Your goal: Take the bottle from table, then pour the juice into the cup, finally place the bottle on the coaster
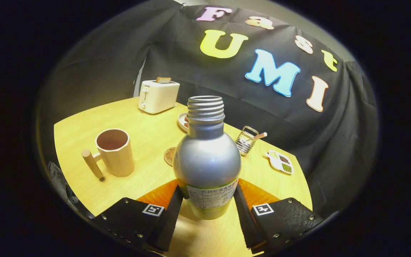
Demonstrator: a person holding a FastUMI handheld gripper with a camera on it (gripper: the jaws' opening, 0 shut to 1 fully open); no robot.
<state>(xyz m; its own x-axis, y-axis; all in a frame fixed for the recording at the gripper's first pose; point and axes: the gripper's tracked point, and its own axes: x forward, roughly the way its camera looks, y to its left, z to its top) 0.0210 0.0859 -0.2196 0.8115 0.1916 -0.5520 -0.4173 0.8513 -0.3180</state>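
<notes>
gripper view: hand-held gripper [208, 203] clamped low on uncapped silver bottle [207, 157], upright above counter [134, 117]. cup [114, 151] near left, coaster [170, 156] just behind bottle. risk: low grip, top-heavy swing on tilt, juice missing cup.

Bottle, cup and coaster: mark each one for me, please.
Bottle [206, 157], gripper view: on its silver shoulder, between the fingers.
Cup [118, 157], gripper view: on its outer wall, below the rim.
Coaster [169, 155], gripper view: on the part showing beside the bottle.
</notes>
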